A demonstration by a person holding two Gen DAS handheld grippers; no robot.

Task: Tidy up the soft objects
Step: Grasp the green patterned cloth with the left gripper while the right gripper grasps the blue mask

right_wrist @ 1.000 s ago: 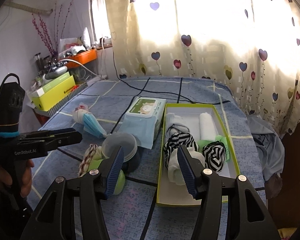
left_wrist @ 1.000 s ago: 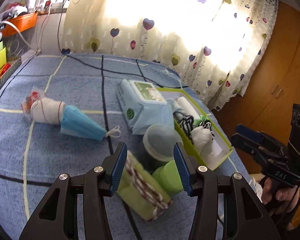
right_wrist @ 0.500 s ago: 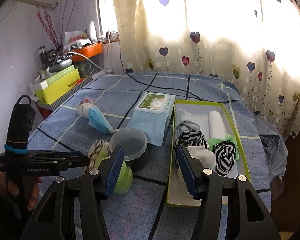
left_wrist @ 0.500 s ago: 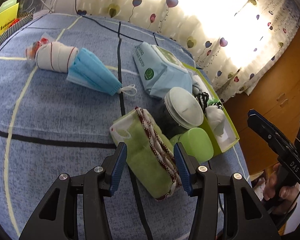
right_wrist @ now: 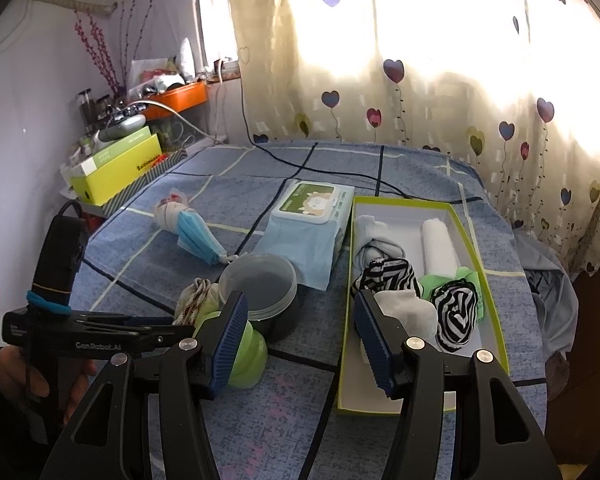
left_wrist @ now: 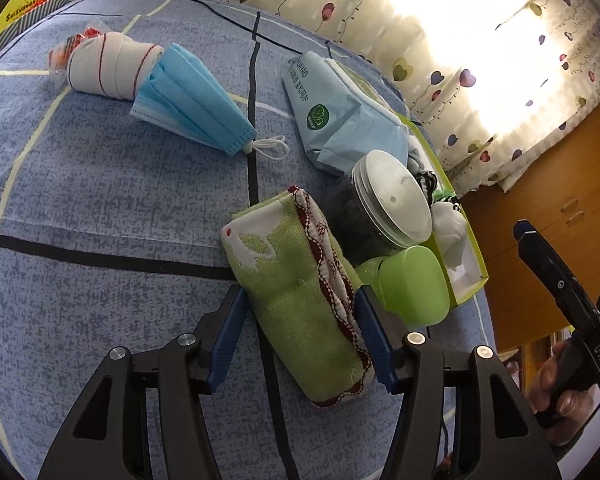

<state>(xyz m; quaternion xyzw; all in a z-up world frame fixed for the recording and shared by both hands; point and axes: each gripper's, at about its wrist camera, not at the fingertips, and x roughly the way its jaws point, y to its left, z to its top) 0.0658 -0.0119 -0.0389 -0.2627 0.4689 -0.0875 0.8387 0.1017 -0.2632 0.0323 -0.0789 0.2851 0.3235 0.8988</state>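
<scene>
Blue bedspread (left_wrist: 100, 200) | left gripper (left_wrist: 300, 336) spread, straddling green towel (left_wrist: 300, 300) | right gripper (right_wrist: 298, 340) spread, aloft near box (right_wrist: 346, 320)

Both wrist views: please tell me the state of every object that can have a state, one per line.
left gripper: open, fingers around the towel
green folded towel: folded, on the bed
right gripper: open, holding nothing
green box: open, holding rolled socks
clear jar: lid on
wet wipes pack: flap shut
blue face mask: folded
</scene>
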